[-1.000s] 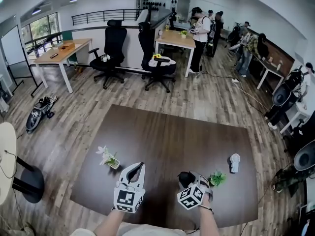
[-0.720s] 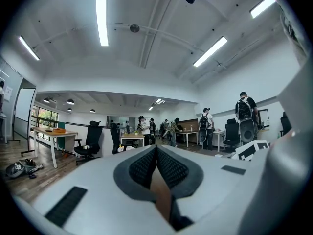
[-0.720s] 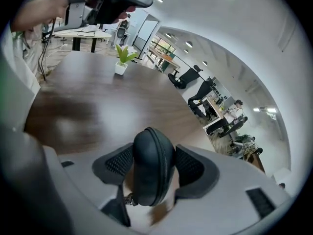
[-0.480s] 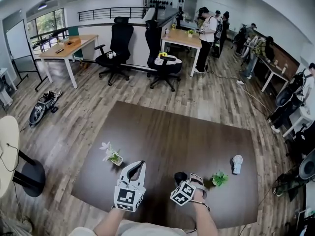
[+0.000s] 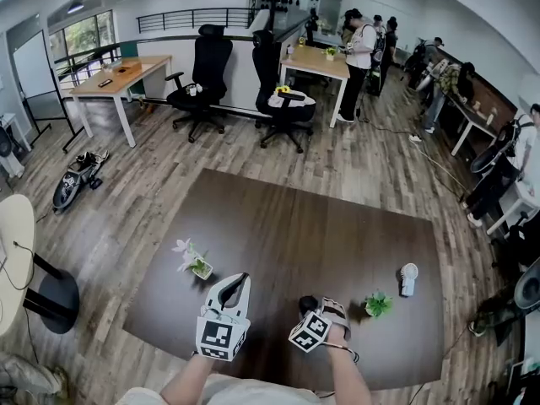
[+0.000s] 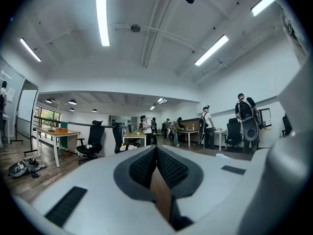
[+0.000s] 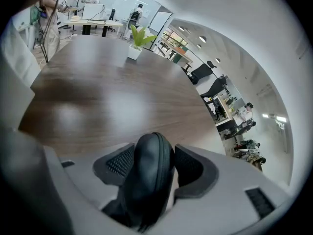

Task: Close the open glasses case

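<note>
Glasses case (image 7: 152, 173): black clamshell with a seam round its edge. It is found between the jaws of the right gripper (image 7: 154, 150), low over the near edge of the brown table (image 5: 278, 226), at about 5 o'clock from the table's centre in the head view. Whether it rests on the wood or hangs just above it cannot be told.

Right gripper: clamped across the case, one pad against each shell, the jaws standing wide because the case fills them. The seam is seen towards 1 o'clock on the case in the right gripper view. The halves appear brought together, or very nearly; a full latch cannot be confirmed.

Left gripper (image 5: 240, 279): clenched on nothing, pads meeting, pointed level, at 9 o'clock of the right gripper and apart from the case.

Also noted: green plant (image 5: 377, 304) near, at 3 o'clock of the right gripper; small white fan (image 5: 408, 278) beyond it at 2 o'clock; white-flowered plant (image 5: 191, 258) at 10 o'clock of the left gripper.

Handling, as judged: the case is expected to be light and stiff, with a smooth rounded skin that may slide from the pads if squeezed near a curved end. A hold across the broad flats of the two shells, mid-length, is judged best, so that the squeeze drives lid onto base. Fragility is thought low; a springy hinge may reopen the lid if pressure is let off early
</note>
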`<state>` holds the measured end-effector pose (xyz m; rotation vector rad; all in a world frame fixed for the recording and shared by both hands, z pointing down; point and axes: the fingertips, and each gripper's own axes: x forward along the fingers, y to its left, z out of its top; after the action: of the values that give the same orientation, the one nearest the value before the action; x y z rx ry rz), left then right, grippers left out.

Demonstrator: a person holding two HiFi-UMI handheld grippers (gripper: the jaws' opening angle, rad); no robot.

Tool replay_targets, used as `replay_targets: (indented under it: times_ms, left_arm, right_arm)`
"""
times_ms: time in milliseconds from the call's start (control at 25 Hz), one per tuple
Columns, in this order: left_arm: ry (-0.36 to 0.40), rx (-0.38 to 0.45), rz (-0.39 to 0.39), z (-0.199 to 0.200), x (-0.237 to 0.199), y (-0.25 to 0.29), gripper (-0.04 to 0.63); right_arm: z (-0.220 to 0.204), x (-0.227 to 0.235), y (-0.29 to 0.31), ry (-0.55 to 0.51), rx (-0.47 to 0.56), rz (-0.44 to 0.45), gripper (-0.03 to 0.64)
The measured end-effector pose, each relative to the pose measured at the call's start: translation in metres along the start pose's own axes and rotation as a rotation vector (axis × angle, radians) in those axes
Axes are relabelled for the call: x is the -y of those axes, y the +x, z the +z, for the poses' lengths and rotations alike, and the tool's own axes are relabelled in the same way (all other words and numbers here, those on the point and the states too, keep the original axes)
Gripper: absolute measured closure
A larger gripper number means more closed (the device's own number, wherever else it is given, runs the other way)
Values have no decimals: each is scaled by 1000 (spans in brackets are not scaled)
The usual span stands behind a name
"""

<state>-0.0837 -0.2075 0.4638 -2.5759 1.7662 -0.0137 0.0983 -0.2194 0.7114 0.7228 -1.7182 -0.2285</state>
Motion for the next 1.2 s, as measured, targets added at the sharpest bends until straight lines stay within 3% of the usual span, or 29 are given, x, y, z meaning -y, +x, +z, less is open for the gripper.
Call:
replay_targets:
  times_ms: [240, 520, 720, 880, 1000, 1200]
  left_arm:
    - [6, 7, -7, 5, 4, 1, 593]
    - [5, 3, -7, 6, 4, 4, 593]
    - [2, 3, -16, 5, 5, 7, 594]
    - [1, -1, -25, 6, 8, 11, 594]
    - [0, -4, -28, 5, 8, 15, 593]
    - [0, -7, -33, 6, 7, 22, 593]
  right_arm:
    - [3, -3, -5, 20, 29, -11, 346]
    - [10, -16, -23, 81, 90, 37, 290]
    - [27, -6, -55, 283, 238, 75, 288]
    - [34, 26, -85, 543, 406, 72, 302]
    - [28, 60, -108, 700, 516, 18, 308]
    - [12, 112, -153, 835, 627, -129, 321]
